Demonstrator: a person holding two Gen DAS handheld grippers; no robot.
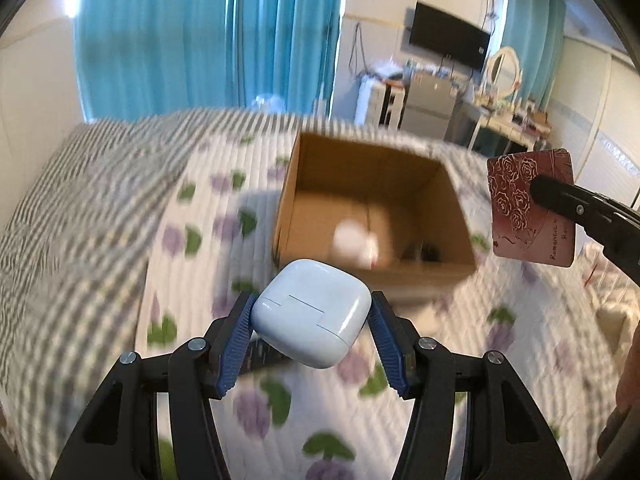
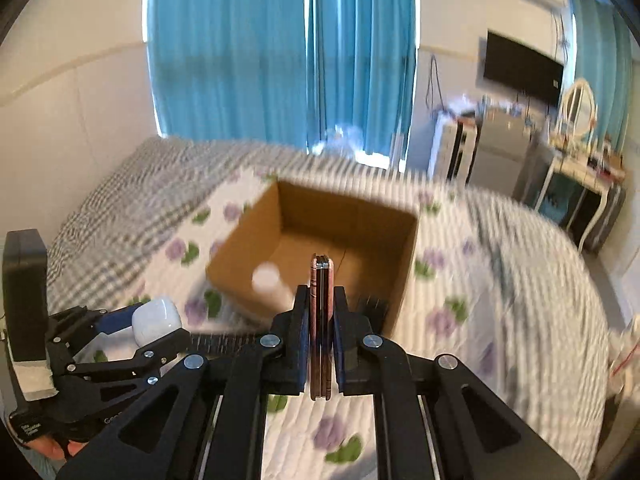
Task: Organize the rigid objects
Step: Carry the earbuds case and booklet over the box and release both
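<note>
My left gripper (image 1: pixel 312 316) is shut on a white earbud case (image 1: pixel 310 312), held above the bed just in front of an open cardboard box (image 1: pixel 372 168). It also shows at the lower left of the right wrist view, the case (image 2: pixel 156 318) between the blue pads. My right gripper (image 2: pixel 321 300) is shut on a thin dark-red box with a rose pattern (image 2: pixel 321 320), seen edge-on in front of the cardboard box (image 2: pixel 348 208). In the left wrist view the red box (image 1: pixel 532 208) hangs to the right of the cardboard box. A blurred white object (image 1: pixel 356 240) lies inside the cardboard box.
The cardboard box stands on a bed with a floral quilt (image 1: pixel 460 360) and a grey striped cover (image 1: pixel 80 208). Blue curtains (image 2: pixel 280 52) hang behind. A dresser with a mirror (image 1: pixel 502 68), a wall TV (image 1: pixel 448 36) and cabinets stand at the back right.
</note>
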